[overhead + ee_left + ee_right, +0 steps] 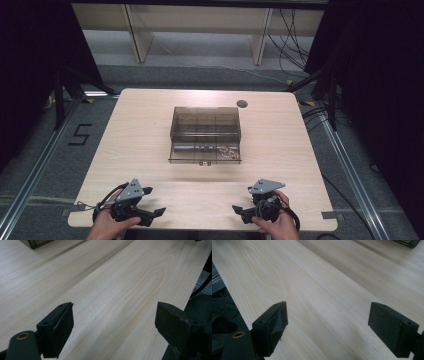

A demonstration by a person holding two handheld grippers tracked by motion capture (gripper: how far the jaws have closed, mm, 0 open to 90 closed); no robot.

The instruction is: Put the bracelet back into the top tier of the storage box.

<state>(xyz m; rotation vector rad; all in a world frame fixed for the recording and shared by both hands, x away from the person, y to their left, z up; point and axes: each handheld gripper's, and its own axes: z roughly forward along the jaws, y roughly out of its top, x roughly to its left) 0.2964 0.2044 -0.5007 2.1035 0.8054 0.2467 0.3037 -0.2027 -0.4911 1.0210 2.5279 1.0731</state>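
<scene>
Pale wood table (150, 130) on grey floor, dark curtains at both sides. Clear plastic box (205, 134) sits mid-table, lid raised at the back, small items lying in its front compartments; what they are cannot be told. Left gripper (159, 212) held at the near-left edge, jaws spread wide, bare wood between them. Right gripper (236, 208) held at the near-right edge, jaws likewise spread, nothing held. Box lies well apart from both, farther up the table and between them; one corner (40, 243) appears in the left gripper view, another (408, 242) in the right gripper view.
</scene>
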